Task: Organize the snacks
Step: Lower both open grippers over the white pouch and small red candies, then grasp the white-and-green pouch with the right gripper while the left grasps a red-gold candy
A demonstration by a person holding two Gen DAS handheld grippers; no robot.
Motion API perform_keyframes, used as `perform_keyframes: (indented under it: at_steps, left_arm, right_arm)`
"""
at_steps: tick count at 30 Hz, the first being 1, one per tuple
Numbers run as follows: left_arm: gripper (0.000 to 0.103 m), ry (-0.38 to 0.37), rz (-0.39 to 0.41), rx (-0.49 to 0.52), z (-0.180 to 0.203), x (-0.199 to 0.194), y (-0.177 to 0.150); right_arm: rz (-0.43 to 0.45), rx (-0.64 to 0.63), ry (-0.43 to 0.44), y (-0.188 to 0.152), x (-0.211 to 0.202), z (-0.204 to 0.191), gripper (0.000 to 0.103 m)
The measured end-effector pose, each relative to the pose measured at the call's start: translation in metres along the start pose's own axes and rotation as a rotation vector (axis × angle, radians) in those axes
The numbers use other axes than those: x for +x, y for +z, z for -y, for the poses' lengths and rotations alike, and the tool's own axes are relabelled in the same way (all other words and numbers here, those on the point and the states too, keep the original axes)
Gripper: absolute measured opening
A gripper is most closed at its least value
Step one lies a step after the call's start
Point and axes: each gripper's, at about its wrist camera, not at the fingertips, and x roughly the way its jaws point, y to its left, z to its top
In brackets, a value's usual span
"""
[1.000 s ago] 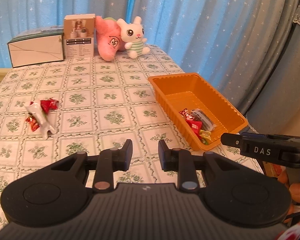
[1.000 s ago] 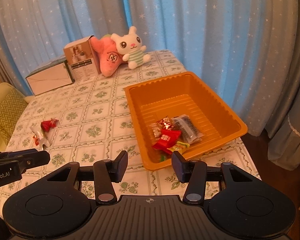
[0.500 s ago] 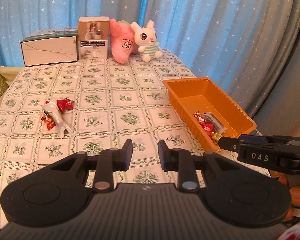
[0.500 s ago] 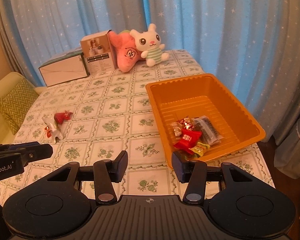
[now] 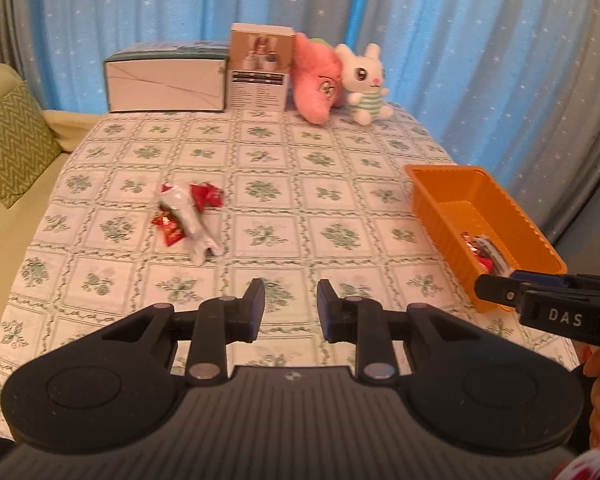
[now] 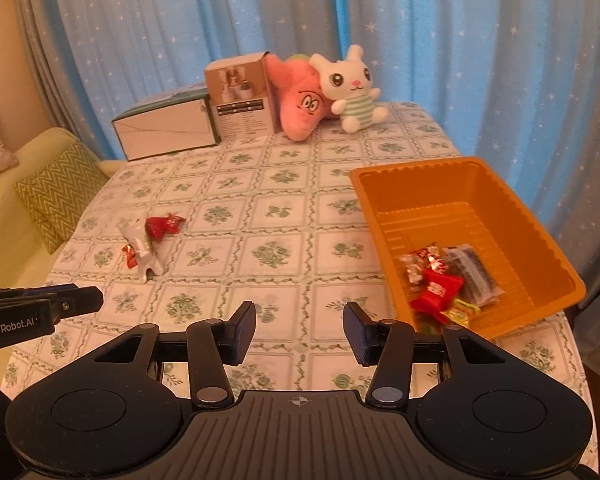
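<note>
An orange tray [image 6: 536, 220] stands at the table's right edge and holds several wrapped snacks [image 6: 440, 280]; it also shows in the left wrist view [image 5: 504, 208]. A small pile of snacks [image 5: 186, 212], red wrappers and a white packet, lies on the cloth at the left; it also shows in the right wrist view [image 6: 146, 240]. My left gripper [image 5: 290, 304] is open and empty, above the cloth near the front edge. My right gripper [image 6: 298, 326] is open and empty, left of the tray's near corner.
At the table's back stand a white box [image 5: 166, 80], a small carton [image 5: 260, 68], a pink plush [image 5: 318, 80] and a white bunny plush [image 5: 364, 84]. A sofa with a green cushion [image 5: 8, 148] is left of the table. Blue curtains hang behind.
Both grippers have swung left and pulled back, so the loose snack pile sits nearer the view centre and the tray has slid right. Both jaws stay open.
</note>
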Motion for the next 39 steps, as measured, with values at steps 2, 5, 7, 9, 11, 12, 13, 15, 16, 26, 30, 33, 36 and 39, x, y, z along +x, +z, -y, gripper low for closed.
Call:
perform_keyframes:
  at_steps: [2, 5, 7, 9, 11, 12, 13, 15, 16, 26, 30, 33, 36, 39]
  left_arm:
    - [0.025, 0.023, 0.003, -0.015, -0.012, 0.002, 0.002]
    - [0.026, 0.055, 0.0, -0.033, -0.03, 0.006, 0.004]
    - [0.026, 0.074, -0.002, -0.039, -0.042, 0.009, 0.007]
    - [0.026, 0.091, -0.007, -0.039, -0.053, 0.014, 0.01]
    - [0.026, 0.1, -0.011, -0.038, -0.064, 0.02, 0.013]
    - [0.026, 0.104, -0.014, -0.039, -0.069, 0.022, 0.015]
    - [0.026, 0.109, -0.017, -0.039, -0.075, 0.027, 0.016]
    - [0.026, 0.119, -0.023, -0.034, -0.085, 0.035, 0.02]
    - [0.026, 0.123, -0.027, -0.03, -0.09, 0.039, 0.022]
    - [0.026, 0.107, -0.06, 0.005, -0.129, 0.092, 0.041]
    - [0.026, 0.112, -0.071, 0.006, -0.144, 0.111, 0.04]
    - [0.026, 0.111, -0.072, -0.005, -0.155, 0.122, 0.039]
    - [0.026, 0.117, -0.074, -0.024, -0.165, 0.132, 0.036]
    - [0.026, 0.104, -0.09, -0.059, -0.175, 0.142, 0.032]
  right_arm:
    - [0.002, -0.012, 0.017, 0.002, 0.006, -0.007, 0.049]
    - [0.001, -0.028, 0.039, 0.006, 0.015, -0.018, 0.049]
    - [-0.001, -0.037, 0.057, 0.009, 0.025, -0.025, 0.049]
    - [-0.003, -0.046, 0.074, 0.013, 0.033, -0.033, 0.049]
    - [-0.004, -0.057, 0.091, 0.017, 0.043, -0.042, 0.049]
    - [-0.004, -0.064, 0.099, 0.019, 0.049, -0.047, 0.049]
    - [-0.004, -0.07, 0.108, 0.022, 0.054, -0.051, 0.049]
    - [-0.005, -0.082, 0.127, 0.026, 0.066, -0.06, 0.049]
    - [-0.004, -0.088, 0.134, 0.028, 0.072, -0.065, 0.049]
    - [-0.025, -0.15, 0.201, 0.042, 0.14, -0.103, 0.049]
    - [-0.033, -0.172, 0.238, 0.042, 0.167, -0.119, 0.049]
    - [-0.047, -0.203, 0.26, 0.042, 0.186, -0.131, 0.049]
    - [-0.061, -0.237, 0.284, 0.04, 0.204, -0.143, 0.049]
    - [-0.074, -0.259, 0.297, 0.04, 0.22, -0.152, 0.049]
